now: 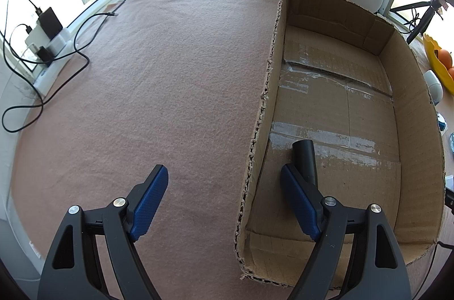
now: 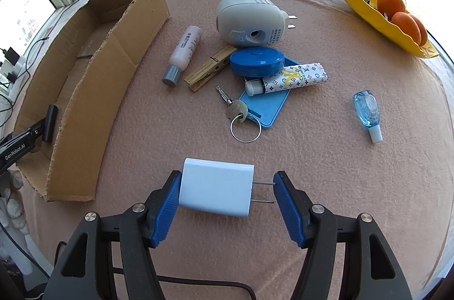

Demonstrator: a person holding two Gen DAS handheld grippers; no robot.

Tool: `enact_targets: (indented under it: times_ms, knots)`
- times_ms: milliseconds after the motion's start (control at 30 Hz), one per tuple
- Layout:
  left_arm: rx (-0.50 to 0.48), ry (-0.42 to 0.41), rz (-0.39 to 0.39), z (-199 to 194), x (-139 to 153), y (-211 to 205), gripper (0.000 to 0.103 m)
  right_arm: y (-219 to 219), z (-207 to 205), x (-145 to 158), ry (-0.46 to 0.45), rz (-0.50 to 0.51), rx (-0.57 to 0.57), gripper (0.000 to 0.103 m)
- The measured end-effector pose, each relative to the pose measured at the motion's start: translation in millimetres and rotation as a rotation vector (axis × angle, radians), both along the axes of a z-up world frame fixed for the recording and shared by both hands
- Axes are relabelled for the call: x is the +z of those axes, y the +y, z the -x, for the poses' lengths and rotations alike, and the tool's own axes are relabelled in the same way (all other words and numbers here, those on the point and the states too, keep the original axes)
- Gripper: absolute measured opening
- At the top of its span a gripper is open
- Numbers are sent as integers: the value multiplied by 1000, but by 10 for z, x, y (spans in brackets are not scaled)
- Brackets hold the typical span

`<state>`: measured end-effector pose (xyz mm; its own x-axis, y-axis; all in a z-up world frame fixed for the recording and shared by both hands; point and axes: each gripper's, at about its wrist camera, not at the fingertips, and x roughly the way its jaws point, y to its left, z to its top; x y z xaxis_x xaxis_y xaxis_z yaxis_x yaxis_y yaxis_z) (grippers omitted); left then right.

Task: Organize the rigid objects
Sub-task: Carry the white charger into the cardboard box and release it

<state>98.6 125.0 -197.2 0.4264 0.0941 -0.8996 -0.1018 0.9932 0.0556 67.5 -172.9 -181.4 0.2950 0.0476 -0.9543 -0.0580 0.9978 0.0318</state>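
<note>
my right tool grips the white charger, one pad on its body, one on its prongs, above the pink surface. my left tool stands open astride the cardboard box wall.

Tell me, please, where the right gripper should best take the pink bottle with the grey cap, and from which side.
Take the pink bottle across its round body, near the middle, coming from straight above. It lies flat on the cloth, so its two long sides are free for a grip. Avoid the grey cap end: the wooden clothespin lies close beside it.
</note>
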Motion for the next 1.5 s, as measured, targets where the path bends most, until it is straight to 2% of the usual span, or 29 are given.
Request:
enact_targets:
  times_ms: [433, 733, 1033, 1500]
  knots:
    - [0, 0, 0, -2, 2, 1, 83, 354, -134, 560, -118, -47, 89, 61]
    - [1, 0, 1, -1, 1, 0, 83, 771, -377, 741, -165, -72, 166, 61]
    - [2, 1, 4, -21, 6, -2, 83, 1185, -625, 747, -170, -81, 239, 61]
    - [2, 0, 4, -27, 2, 0, 83, 1587, -860, 558, -152, -76, 289, 61]
